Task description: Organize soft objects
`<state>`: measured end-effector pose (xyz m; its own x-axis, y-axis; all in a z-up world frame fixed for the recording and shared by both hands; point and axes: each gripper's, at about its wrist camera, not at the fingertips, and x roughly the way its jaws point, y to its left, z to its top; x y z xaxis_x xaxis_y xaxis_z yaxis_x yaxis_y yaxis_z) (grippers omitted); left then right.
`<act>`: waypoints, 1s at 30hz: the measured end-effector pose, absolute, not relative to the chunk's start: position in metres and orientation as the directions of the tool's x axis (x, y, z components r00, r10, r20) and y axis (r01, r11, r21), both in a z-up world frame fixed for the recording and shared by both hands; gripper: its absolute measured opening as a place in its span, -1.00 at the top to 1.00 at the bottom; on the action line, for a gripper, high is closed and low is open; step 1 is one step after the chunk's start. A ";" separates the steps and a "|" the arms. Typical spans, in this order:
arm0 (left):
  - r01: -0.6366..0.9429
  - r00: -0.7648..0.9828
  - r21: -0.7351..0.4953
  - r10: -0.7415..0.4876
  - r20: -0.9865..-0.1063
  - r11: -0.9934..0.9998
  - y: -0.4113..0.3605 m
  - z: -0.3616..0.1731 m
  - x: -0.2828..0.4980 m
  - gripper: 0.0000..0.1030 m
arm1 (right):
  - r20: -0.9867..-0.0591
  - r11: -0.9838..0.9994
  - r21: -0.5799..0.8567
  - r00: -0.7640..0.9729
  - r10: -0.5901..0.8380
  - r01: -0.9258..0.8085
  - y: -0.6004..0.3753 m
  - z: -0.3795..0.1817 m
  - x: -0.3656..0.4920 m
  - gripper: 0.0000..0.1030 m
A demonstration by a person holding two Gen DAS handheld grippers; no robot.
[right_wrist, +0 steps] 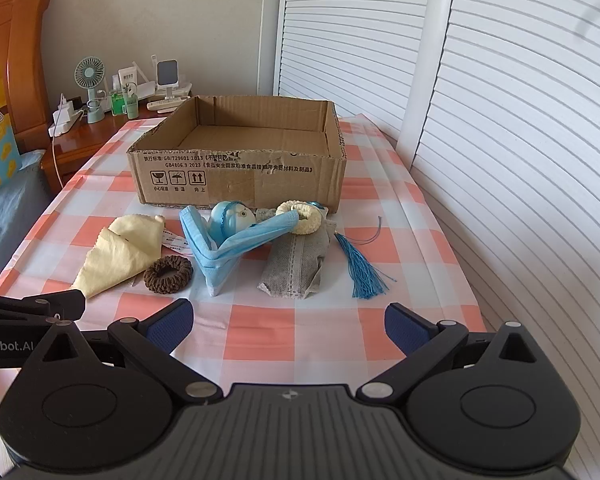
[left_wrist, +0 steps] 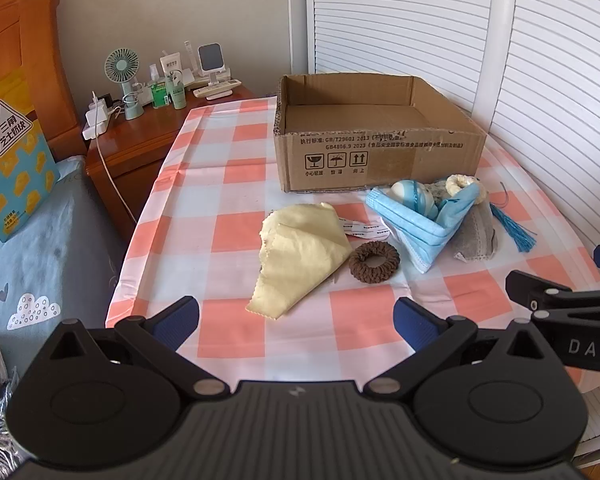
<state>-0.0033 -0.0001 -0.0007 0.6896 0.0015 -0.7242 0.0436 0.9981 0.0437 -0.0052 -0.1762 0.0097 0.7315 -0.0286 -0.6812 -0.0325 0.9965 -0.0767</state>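
Observation:
An open cardboard box stands empty at the back of the checked table. In front of it lie a yellow cloth, a brown scrunchie, a blue face mask cradling a blue-white soft toy, a cream scrunchie, a grey pouch and a blue tassel. My left gripper is open and empty, just short of the yellow cloth. My right gripper is open and empty, short of the pouch.
A wooden nightstand with a small fan, bottles and chargers stands back left. A bed with blue bedding runs along the left. White louvred doors close off the right side. A paper label lies beside the mask.

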 end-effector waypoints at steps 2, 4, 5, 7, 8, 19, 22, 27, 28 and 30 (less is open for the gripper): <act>0.042 0.688 0.041 0.001 -0.725 0.998 0.000 0.000 -0.003 -0.99 | -0.681 0.996 -0.077 0.732 -0.029 -0.033 -0.176 0.010 -0.005 -1.00; 0.043 0.688 0.043 0.002 -0.725 0.998 0.000 0.000 -0.003 -0.99 | -0.680 0.997 -0.076 0.732 -0.028 -0.033 -0.176 0.010 -0.005 -1.00; 0.042 0.688 0.042 0.002 -0.726 0.998 0.000 0.000 -0.003 -0.99 | -0.681 0.997 -0.077 0.732 -0.029 -0.033 -0.176 0.010 -0.005 -1.00; 0.042 0.688 0.041 0.001 -0.726 0.998 0.000 0.000 -0.003 -0.99 | -0.680 0.996 -0.078 0.732 -0.029 -0.033 -0.176 0.010 -0.006 -1.00; 0.042 0.688 0.041 0.001 -0.725 0.998 0.000 0.000 -0.003 -0.99 | -0.681 0.996 -0.078 0.732 -0.029 -0.033 -0.176 0.010 -0.006 -1.00; 0.041 0.689 0.042 0.002 -0.725 0.998 0.001 0.001 -0.004 -0.99 | -0.682 0.996 -0.079 0.731 -0.030 -0.033 -0.177 0.010 -0.006 -1.00; 0.041 0.688 0.040 0.001 -0.726 0.998 0.001 0.001 -0.004 -0.99 | -0.682 0.996 -0.079 0.731 -0.030 -0.033 -0.177 0.010 -0.006 -1.00; 0.042 0.688 0.041 0.001 -0.725 0.998 0.001 0.001 -0.004 -0.99 | -0.682 0.996 -0.079 0.731 -0.030 -0.033 -0.177 0.010 -0.006 -1.00; 0.041 0.688 0.040 0.001 -0.726 0.998 0.001 0.001 -0.004 -0.99 | -0.682 0.996 -0.079 0.731 -0.030 -0.033 -0.178 0.010 -0.006 -1.00; 0.039 0.687 0.039 0.002 -0.727 0.998 0.001 0.001 -0.003 -0.99 | -0.682 0.996 -0.079 0.731 -0.030 -0.033 -0.177 0.010 -0.005 -1.00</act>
<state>-0.0025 0.0007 0.0015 0.6869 0.0020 -0.7267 0.0386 0.9985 0.0392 -0.0054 -0.1775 0.0102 0.7311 -0.0296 -0.6816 -0.0330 0.9964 -0.0786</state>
